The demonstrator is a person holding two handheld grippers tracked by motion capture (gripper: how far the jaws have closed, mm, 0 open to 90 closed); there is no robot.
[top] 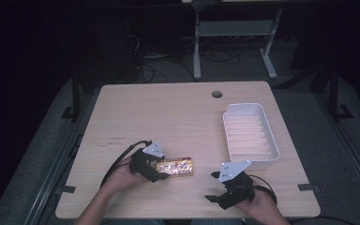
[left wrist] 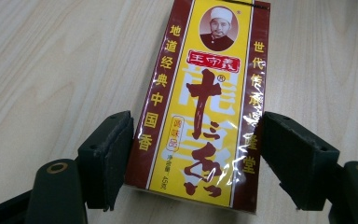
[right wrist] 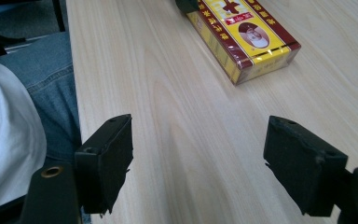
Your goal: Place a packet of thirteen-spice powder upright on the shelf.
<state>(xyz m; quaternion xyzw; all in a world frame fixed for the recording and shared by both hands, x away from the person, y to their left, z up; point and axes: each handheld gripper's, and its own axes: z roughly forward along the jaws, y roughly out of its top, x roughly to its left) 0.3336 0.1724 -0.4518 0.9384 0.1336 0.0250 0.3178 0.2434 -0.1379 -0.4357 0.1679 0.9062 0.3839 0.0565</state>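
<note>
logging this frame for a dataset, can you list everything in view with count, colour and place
box: one, yellow and dark red with Chinese print, lying flat near the table's front edge, left of centre
tray: one, white, ribbed inside, nothing in it, right side of table
table: one, light wood, round hole near its far edge
desk frame: one, white legs, on the floor beyond the table
left gripper: one, black, jaws on either side of the box's near end, a small gap at each pad
right gripper: one, black, jaws wide apart over bare table, near the front edge
hands: two, one holding each gripper
</note>
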